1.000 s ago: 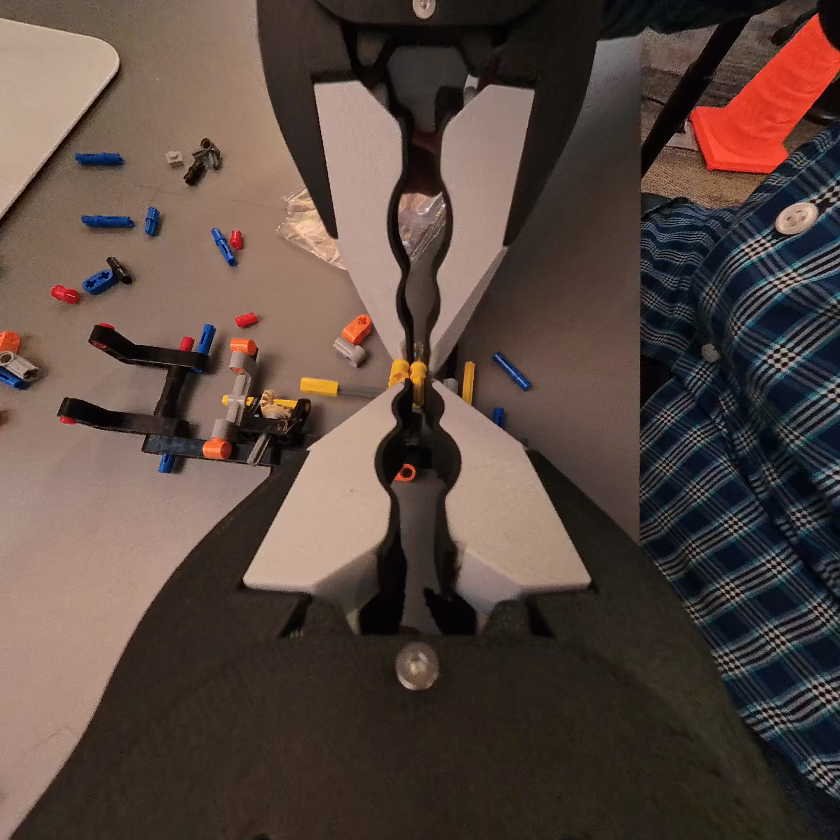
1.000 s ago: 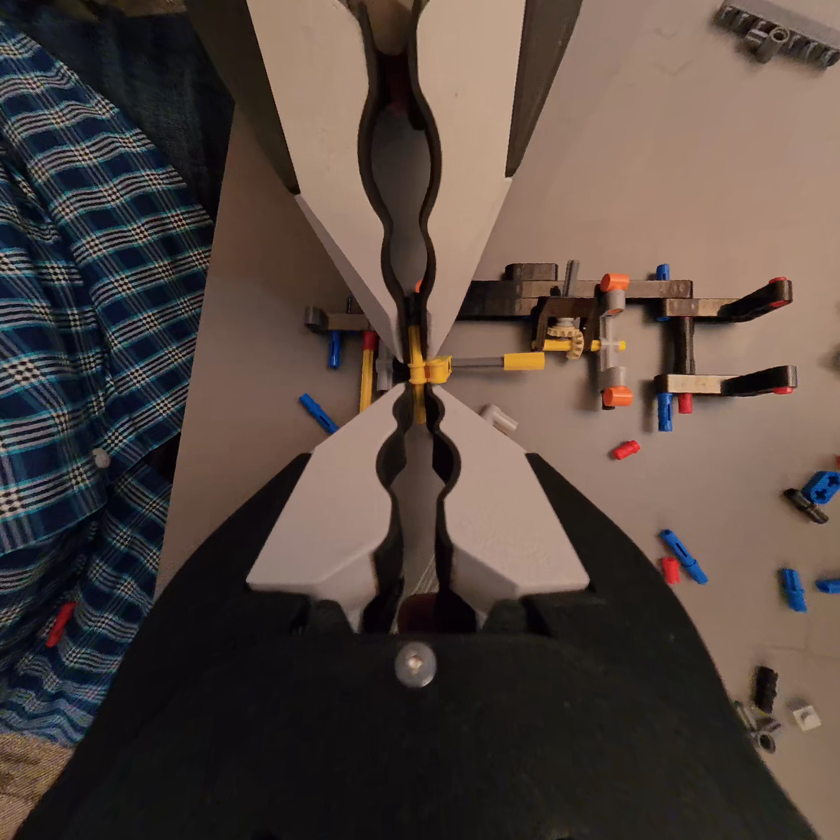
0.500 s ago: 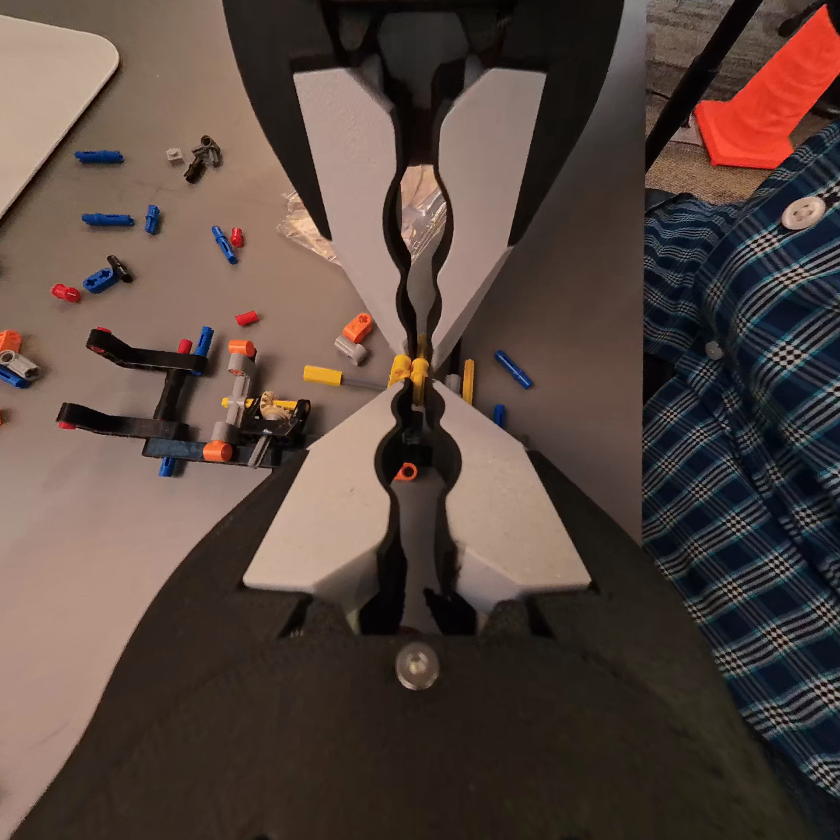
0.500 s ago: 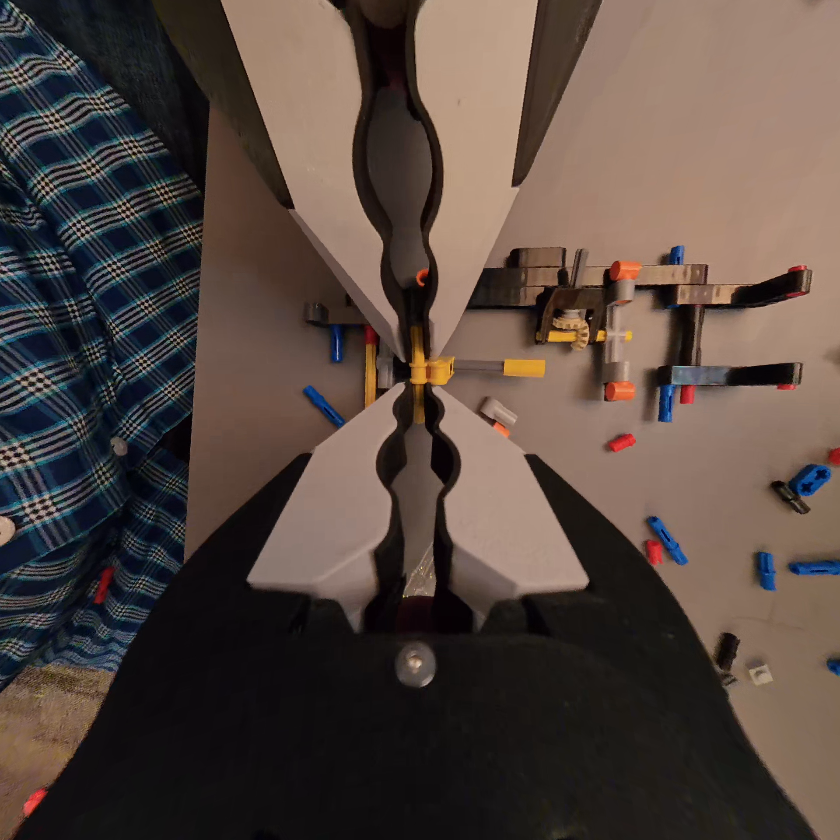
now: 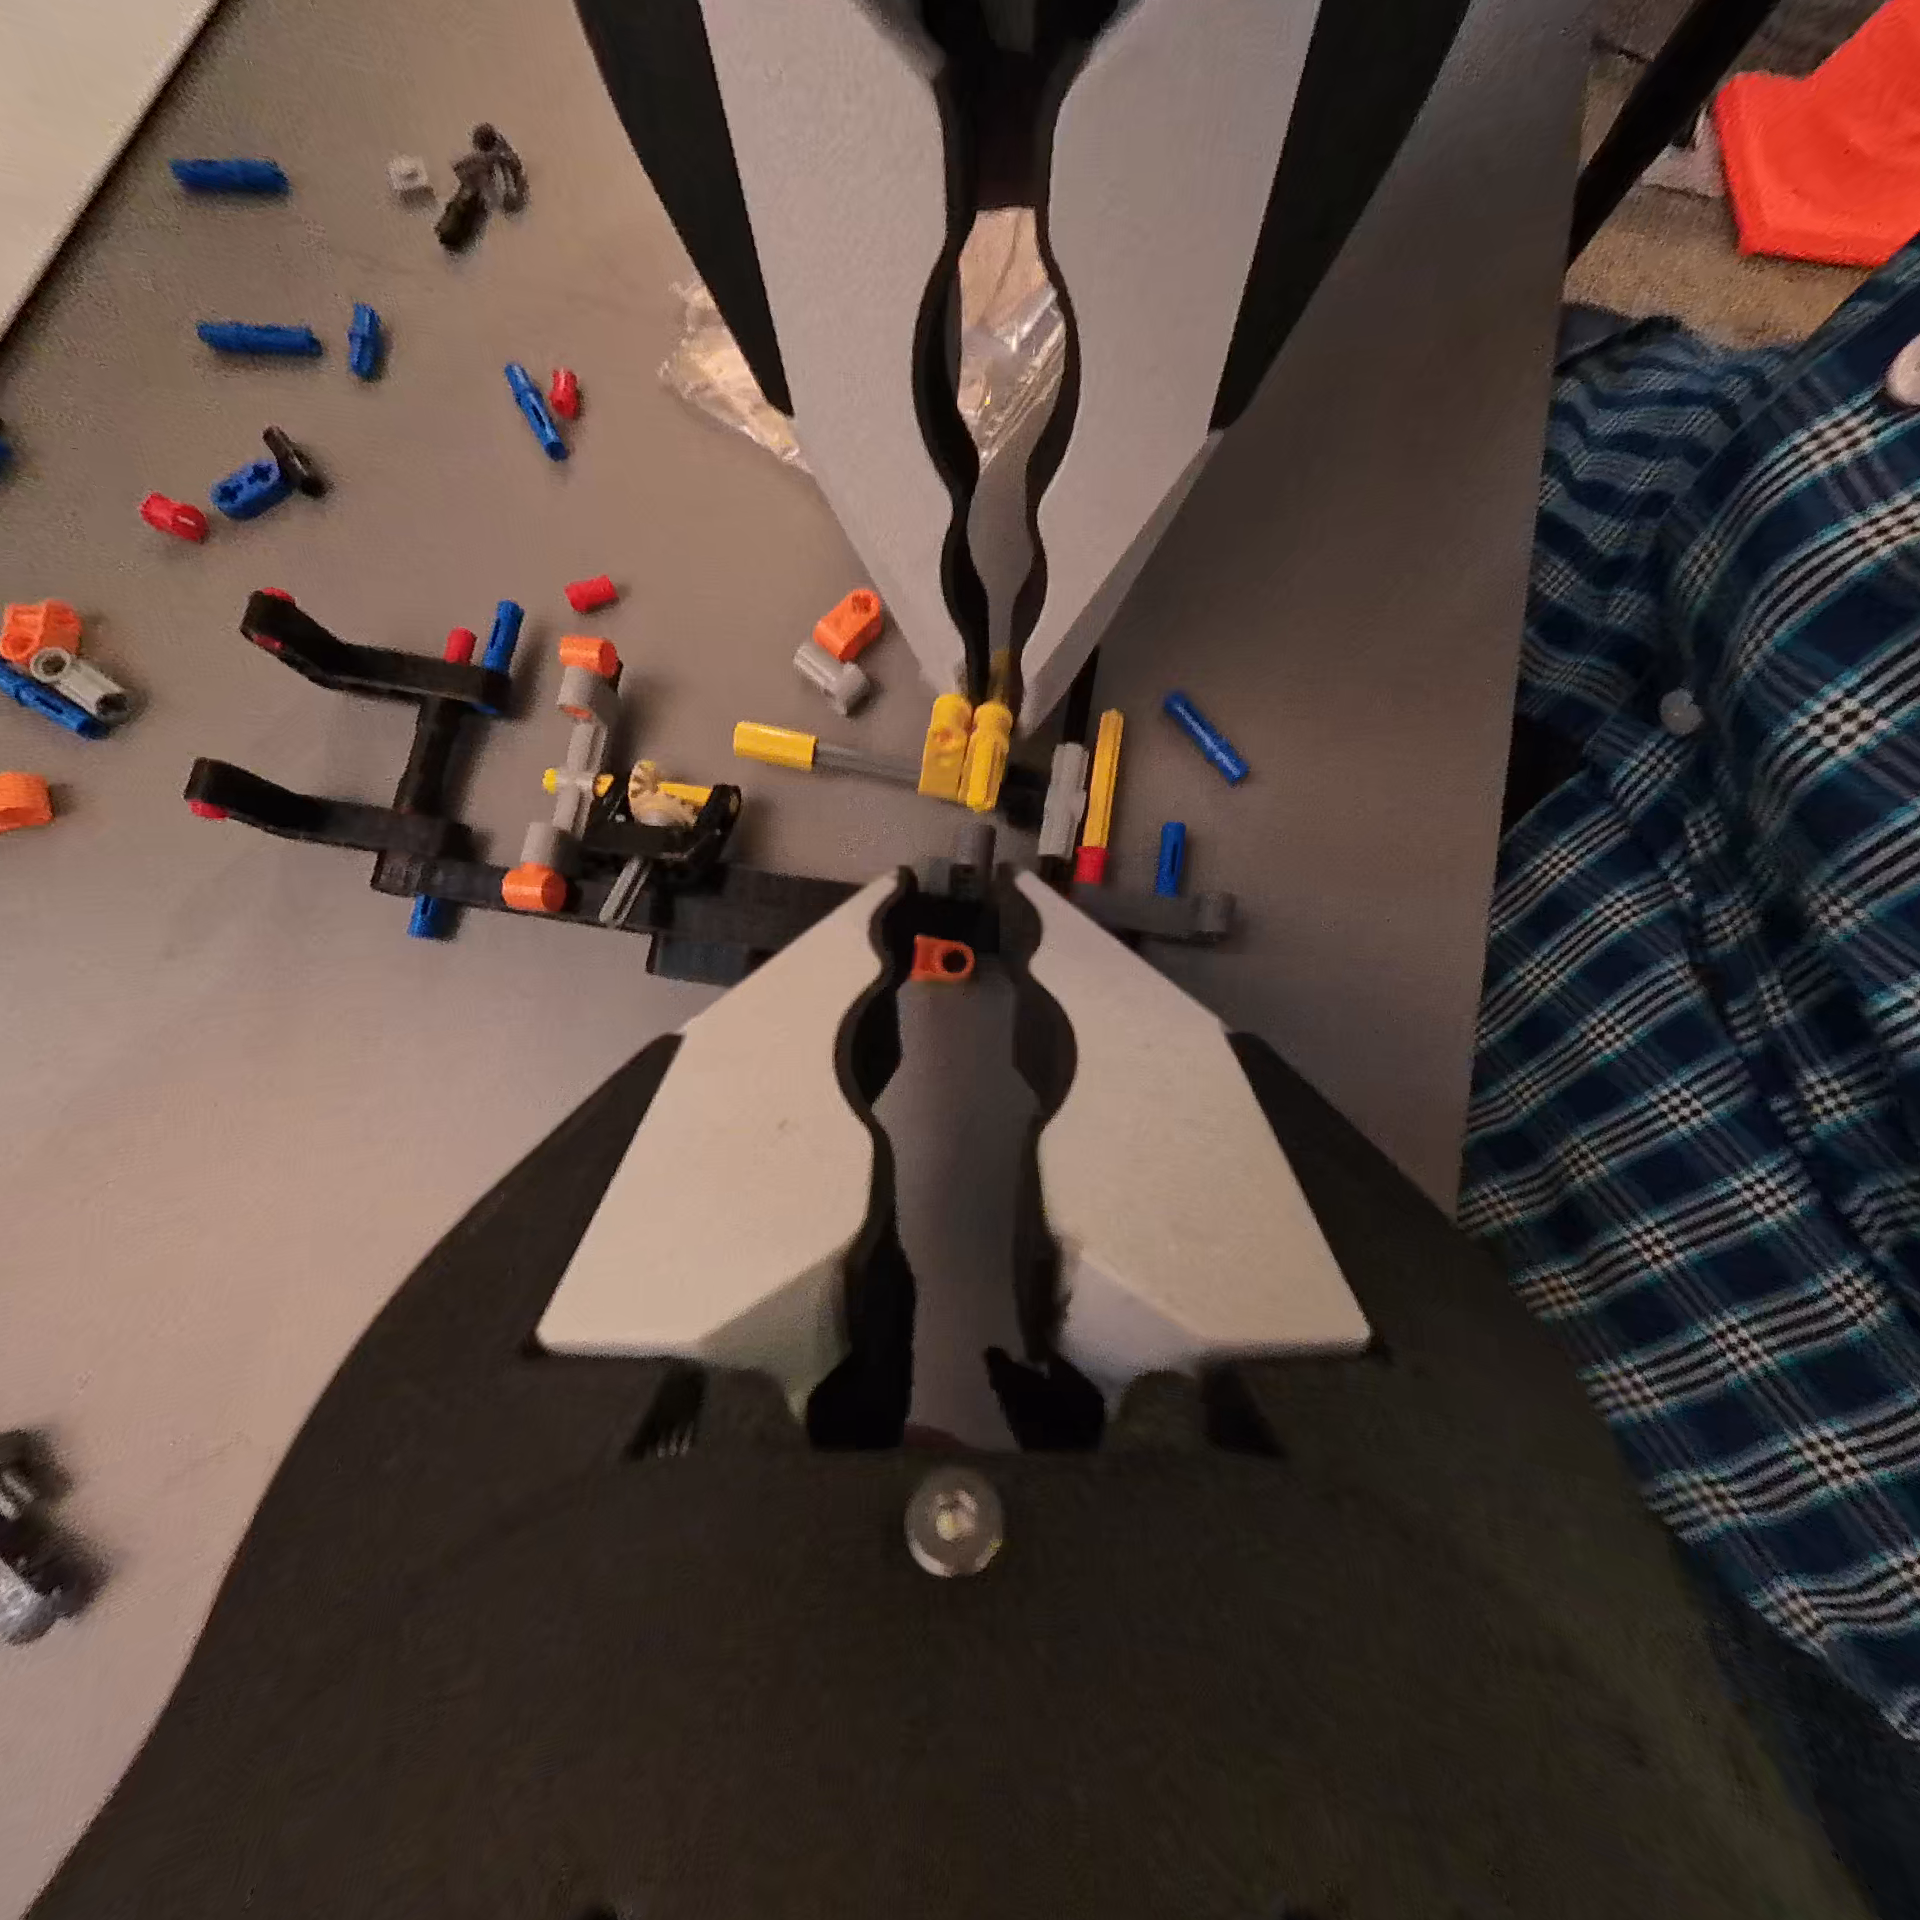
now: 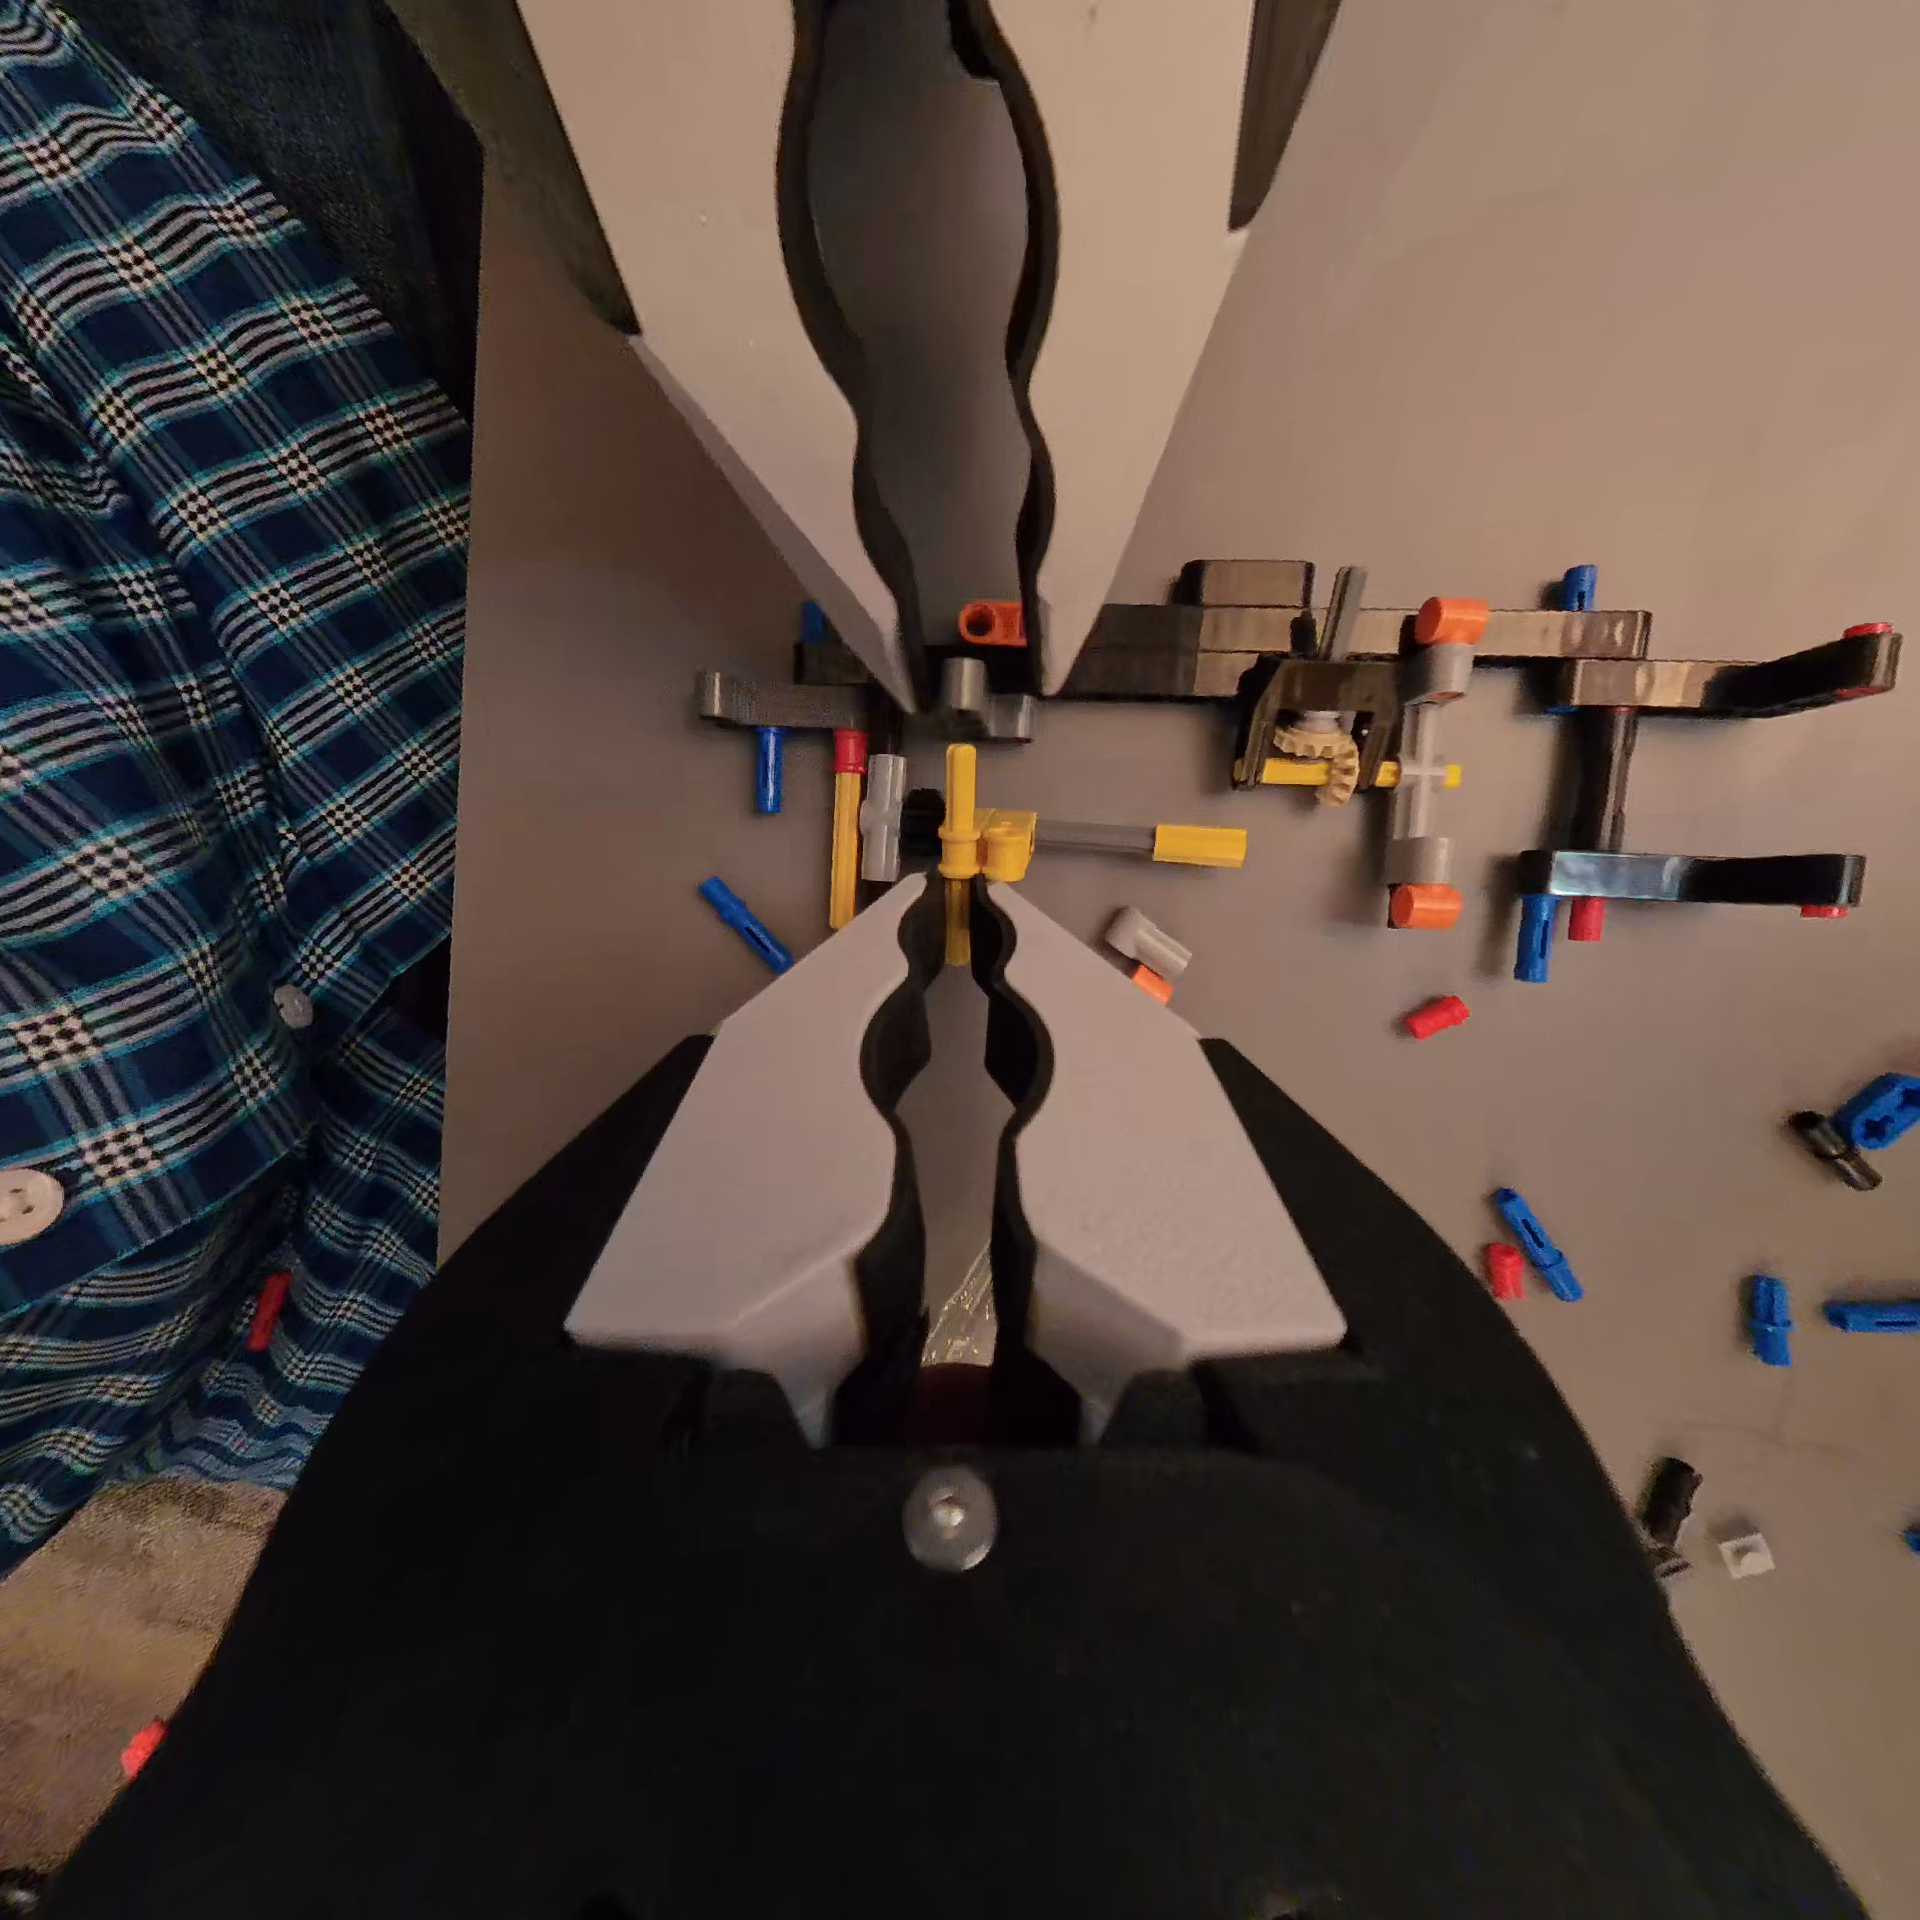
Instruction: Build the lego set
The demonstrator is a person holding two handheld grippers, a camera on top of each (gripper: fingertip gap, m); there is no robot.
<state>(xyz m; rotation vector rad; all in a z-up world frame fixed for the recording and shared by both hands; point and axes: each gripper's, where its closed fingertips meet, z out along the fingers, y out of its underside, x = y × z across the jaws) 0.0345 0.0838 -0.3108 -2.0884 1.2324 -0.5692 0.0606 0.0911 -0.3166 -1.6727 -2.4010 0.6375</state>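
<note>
My left gripper point(image 5: 951, 883) is shut on the near end of the black lego frame point(image 5: 727, 904), at a grey piece beside an orange bush point(image 5: 940, 958). My right gripper point(image 6: 961, 888) is shut on a thin yellow axle point(image 6: 958, 800). That axle carries a yellow connector point(image 6: 1003, 842) with a grey rod and a yellow sleeve point(image 6: 1195, 844). The two grippers face each other tip to tip with a small gap. The right gripper point(image 5: 992, 675) comes from the top of the left wrist view. The left gripper point(image 6: 977, 696) comes from the top of the right wrist view, on the frame point(image 6: 1195, 644).
Loose blue, red, orange and grey pins lie scattered on the grey table point(image 5: 260, 1143). A clear plastic bag point(image 5: 727, 384) lies behind the right gripper. A person in a plaid shirt point(image 5: 1714, 935) sits at the table edge. An orange cone point(image 5: 1829, 156) stands on the floor. My left and right fingertips are right by each other.
The gripper tips were almost touching around the yellow axle; now they have drawn apart. The yellow axle stays in the right gripper and the frame in the left.
</note>
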